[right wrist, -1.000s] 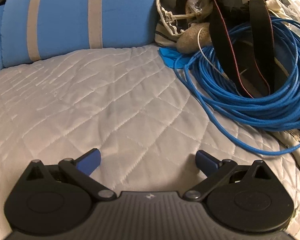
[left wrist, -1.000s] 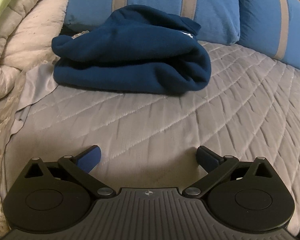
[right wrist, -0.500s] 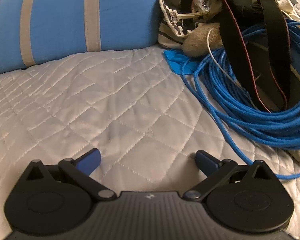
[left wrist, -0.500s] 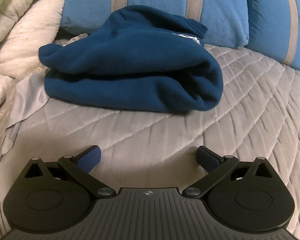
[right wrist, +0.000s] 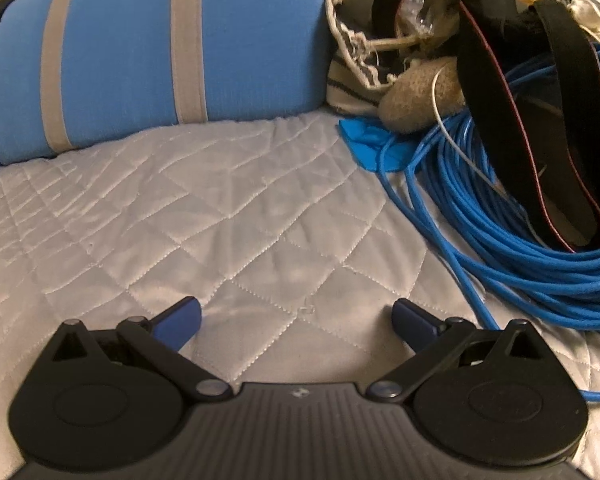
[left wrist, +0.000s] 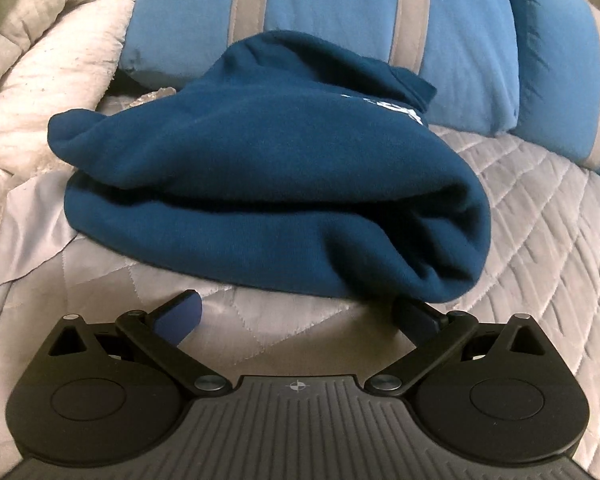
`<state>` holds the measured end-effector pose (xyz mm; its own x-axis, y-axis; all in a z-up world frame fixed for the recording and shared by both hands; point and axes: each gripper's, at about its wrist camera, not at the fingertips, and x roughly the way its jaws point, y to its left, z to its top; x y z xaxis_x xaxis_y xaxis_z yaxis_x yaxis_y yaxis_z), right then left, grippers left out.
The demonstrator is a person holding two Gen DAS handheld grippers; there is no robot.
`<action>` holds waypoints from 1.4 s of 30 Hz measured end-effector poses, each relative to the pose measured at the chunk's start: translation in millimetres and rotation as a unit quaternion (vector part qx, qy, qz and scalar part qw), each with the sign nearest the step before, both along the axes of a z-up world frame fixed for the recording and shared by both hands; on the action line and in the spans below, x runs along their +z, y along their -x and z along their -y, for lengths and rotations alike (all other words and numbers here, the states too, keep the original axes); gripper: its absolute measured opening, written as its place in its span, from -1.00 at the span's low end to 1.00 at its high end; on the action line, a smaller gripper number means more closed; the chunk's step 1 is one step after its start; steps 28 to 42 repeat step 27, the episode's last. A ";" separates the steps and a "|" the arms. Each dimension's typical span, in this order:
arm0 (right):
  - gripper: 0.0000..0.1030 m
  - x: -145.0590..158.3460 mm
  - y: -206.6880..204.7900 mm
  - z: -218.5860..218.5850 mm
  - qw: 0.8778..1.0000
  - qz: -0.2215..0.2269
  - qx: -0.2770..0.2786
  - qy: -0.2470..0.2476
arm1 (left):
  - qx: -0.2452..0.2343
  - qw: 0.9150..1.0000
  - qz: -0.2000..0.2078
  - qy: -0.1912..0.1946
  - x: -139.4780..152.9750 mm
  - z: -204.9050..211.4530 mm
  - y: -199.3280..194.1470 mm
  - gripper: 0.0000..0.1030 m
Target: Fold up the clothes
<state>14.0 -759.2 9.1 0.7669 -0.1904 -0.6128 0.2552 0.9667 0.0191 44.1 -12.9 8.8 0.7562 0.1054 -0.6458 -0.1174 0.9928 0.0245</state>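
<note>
Both grippers are spread wide with nothing between their fingers. Low over the quilted bedspread (left wrist: 540, 216), the left gripper (left wrist: 296, 312) sits at the near edge of a dark blue sweatshirt (left wrist: 260, 176), which lies roughly folded in a thick bundle on the bed. Its right fingertip (left wrist: 414, 314) is right at the rounded fold of the bundle, partly shaded by it; whether it touches the cloth cannot be told. The other fingertip stands apart from the garment on bare quilt.

The sweatshirt's far side runs up against a blue pillow with grey stripes (left wrist: 332, 12). To its left a cream comforter (left wrist: 40, 60) is heaped close by, and a loose grey sheet corner (left wrist: 32, 224) lies under the garment's left edge. To its right the quilt is open as far as a second striped pillow, cut off by the frame edge. A white print on the sweatshirt's top is mostly folded out of sight and cannot be read.

The right gripper (right wrist: 296, 318) hovers over an open stretch of quilt, with a striped pillow (right wrist: 140, 52) beyond. On the right, a coil of blue cable (right wrist: 500, 240) crowds the bed edge, overlaid by a black strap (right wrist: 496, 128) and a muddle of other items that are hard to make out. The sweatshirt does not show in this view.
</note>
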 end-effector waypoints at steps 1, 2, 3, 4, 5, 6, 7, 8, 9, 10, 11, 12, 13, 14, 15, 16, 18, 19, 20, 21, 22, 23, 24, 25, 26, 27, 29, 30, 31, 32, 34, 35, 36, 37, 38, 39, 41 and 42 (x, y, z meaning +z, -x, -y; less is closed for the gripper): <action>0.99 -0.5 1.3 -0.2 1.000 0.004 0.000 0.001 | 0.001 1.000 0.006 -0.003 -0.9 1.3 2.0 1.00; 0.99 -0.9 2.0 -0.2 1.000 0.008 0.000 0.001 | 0.002 1.000 0.012 -0.005 -1.9 2.2 4.6 1.00; 0.99 -1.2 2.4 0.0 1.000 0.010 -0.001 0.000 | 0.002 1.000 0.017 -0.007 -2.7 3.1 7.0 1.00; 0.99 -1.5 3.0 0.0 1.000 0.012 -0.001 0.000 | 0.003 1.000 0.020 -0.009 -2.8 3.5 8.3 1.00; 0.99 -1.8 3.6 0.1 1.000 0.014 -0.001 0.000 | 0.004 1.000 0.022 -0.010 -2.8 4.1 9.6 1.00; 0.99 -2.0 4.4 -0.3 1.000 0.016 -0.002 0.001 | 0.005 1.000 0.023 -0.013 -2.9 4.8 10.3 1.00; 0.99 -2.1 5.1 -0.9 1.000 0.018 -0.003 0.002 | 0.005 1.000 0.023 -0.015 -2.9 4.9 10.0 1.00; 0.99 -2.1 5.4 -1.3 1.000 0.019 -0.003 0.003 | 0.005 1.000 0.023 -0.016 -2.8 5.0 9.7 1.00; 0.99 -2.0 5.5 -1.5 1.000 0.019 -0.004 0.004 | 0.005 1.000 0.023 -0.018 -2.7 5.1 9.7 1.00; 0.99 -2.0 5.7 -1.7 1.000 0.020 -0.004 0.004 | 0.005 1.000 0.023 -0.017 -2.7 5.1 10.4 1.00; 0.99 -2.0 6.0 -1.9 1.000 0.020 -0.005 0.005 | 0.005 1.000 0.023 -0.017 -2.8 4.7 10.4 1.00; 0.99 -2.0 6.1 -2.1 1.000 0.020 -0.005 0.006 | 0.005 1.000 0.023 -0.017 -2.9 4.7 10.5 1.00; 0.99 -2.1 6.1 -2.0 1.000 0.020 -0.005 0.006 | 0.005 1.000 0.023 -0.017 -3.0 4.7 10.6 1.00; 0.99 -2.2 6.1 -1.9 1.000 0.021 -0.005 0.006 | 0.005 1.000 0.023 -0.016 -3.2 4.7 10.6 1.00; 0.99 -2.2 6.2 -1.7 1.000 0.021 -0.005 0.006 | 0.005 1.000 0.023 -0.016 -3.3 4.6 10.6 1.00; 0.99 -2.3 6.2 -1.6 1.000 0.021 -0.005 0.006 | 0.005 1.000 0.024 -0.016 -3.5 4.6 10.6 1.00; 0.99 -2.4 6.6 -1.5 1.000 0.022 -0.005 0.005 | 0.004 1.000 0.024 -0.015 -3.7 4.4 10.0 1.00; 0.99 -2.4 6.8 -1.3 1.000 0.022 -0.005 0.005 | 0.004 1.000 0.024 -0.015 -3.8 4.5 9.9 1.00; 0.99 -2.4 6.9 -1.3 1.000 0.022 -0.005 0.006 | 0.004 1.000 0.024 -0.015 -3.9 4.5 9.9 1.00; 0.99 -2.3 7.0 -1.0 1.000 0.022 -0.005 0.006 | 0.004 1.000 0.024 -0.015 -4.0 4.4 10.2 1.00; 0.99 -2.4 7.1 -0.8 1.000 0.023 -0.005 0.005 | 0.004 1.000 0.025 -0.014 -4.1 4.3 10.5 1.00; 0.99 -2.5 7.1 -0.6 1.000 0.023 -0.005 0.005 | 0.004 1.000 0.025 -0.013 -4.2 4.0 10.8 1.00; 0.99 -2.6 7.0 -0.3 1.000 0.023 -0.005 0.005 | 0.004 1.000 0.026 -0.011 -4.3 3.4 11.1 1.00; 0.99 -2.8 6.9 -0.1 1.000 0.024 -0.005 0.004 | 0.004 1.000 0.026 -0.009 -4.3 2.9 11.1 1.00; 0.99 -2.8 7.0 -0.1 1.000 0.024 -0.005 0.004 | 0.004 1.000 0.026 -0.008 -4.2 2.8 11.1 1.00; 0.99 -2.9 7.1 0.0 1.000 0.024 -0.005 0.004 | 0.004 1.000 0.026 -0.007 -4.2 2.6 11.1 1.00; 0.99 -2.9 7.1 0.0 1.000 0.024 -0.005 0.004 | 0.004 1.000 0.026 -0.007 -4.2 2.6 11.1 1.00; 0.99 -2.9 7.1 0.0 1.000 0.024 -0.005 0.004 | 0.004 1.000 0.026 -0.007 -4.2 2.6 11.1 1.00; 0.99 -2.9 7.1 0.0 1.000 0.024 -0.005 0.004 | 0.004 1.000 0.026 -0.007 -4.2 2.6 11.1 1.00; 0.99 -2.9 7.1 0.0 1.000 0.024 -0.005 0.004 | 0.004 1.000 0.026 -0.007 -4.2 2.6 11.1 1.00; 0.99 -2.9 7.1 0.0 1.000 0.024 -0.005 0.004 | 0.004 1.000 0.026 -0.007 -4.2 2.6 11.1 1.00; 0.99 -2.9 7.1 0.0 1.000 0.024 -0.005 0.004 | 0.004 1.000 0.026 -0.007 -4.2 2.6 11.1 1.00; 0.99 -2.9 7.1 0.0 1.000 0.024 -0.005 0.004 | 0.004 1.000 0.026 -0.007 -4.2 2.6 11.1 1.00; 0.99 -2.9 7.1 0.0 1.000 0.024 -0.005 0.004 | 0.004 1.000 0.026 -0.007 -4.2 2.6 11.1 1.00; 0.99 -2.9 7.1 0.0 1.000 0.024 -0.005 0.004 | 0.004 1.000 0.026 -0.007 -4.2 2.6 11.1 1.00; 0.99 -2.9 7.1 0.0 1.000 0.024 -0.005 0.004 | 0.004 1.000 0.026 -0.007 -4.2 2.6 11.1 1.00; 0.99 -2.9 7.1 0.0 1.000 0.024 -0.005 0.004 | 0.004 1.000 0.026 -0.007 -4.2 2.6 11.1 1.00; 0.99 -2.9 7.1 0.0 1.000 0.024 -0.005 0.004 | 0.004 1.000 0.026 -0.007 -4.2 2.6 11.1 1.00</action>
